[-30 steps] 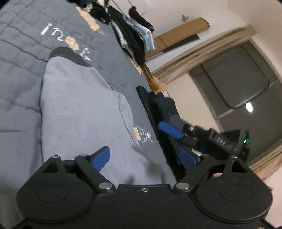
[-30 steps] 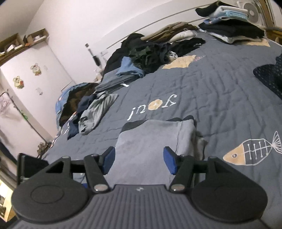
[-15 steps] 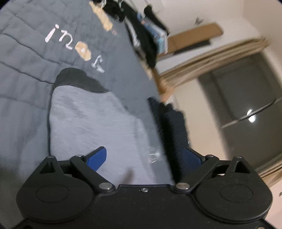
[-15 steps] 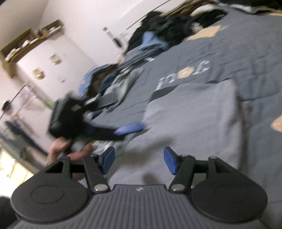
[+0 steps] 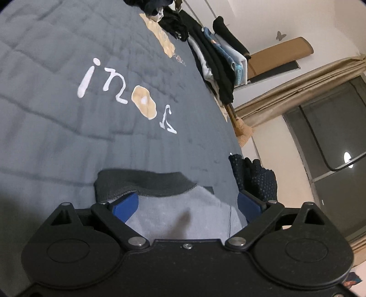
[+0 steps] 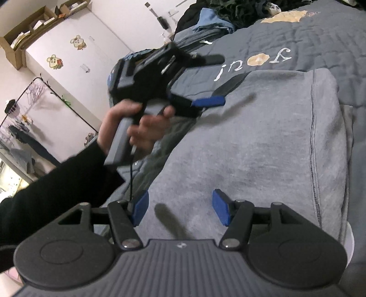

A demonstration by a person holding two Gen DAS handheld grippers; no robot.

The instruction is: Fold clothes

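A light grey sweatshirt (image 6: 251,141) lies flat on the grey quilt (image 6: 320,41), its dark ribbed band (image 5: 141,182) at the far end. My left gripper (image 5: 187,205) hovers open just over that band end, its blue pads on either side of the cloth and not pinching it. In the right wrist view the left gripper (image 6: 212,80) shows held in a hand (image 6: 137,123) over the garment's far left corner. My right gripper (image 6: 180,210) stands open low over the near part of the sweatshirt, nothing between its pads.
Folded clothes (image 5: 217,57) are stacked at the quilt's far edge, and a dark dotted garment (image 5: 254,176) lies at the bed's right edge. A loose clothes heap (image 6: 205,20) sits at the back. A wardrobe (image 6: 75,57) and clothes rack (image 6: 34,96) stand to the left.
The left gripper travelled along the sweatshirt to its dark band end and came into the right wrist view. The right gripper tipped down and closer to the garment.
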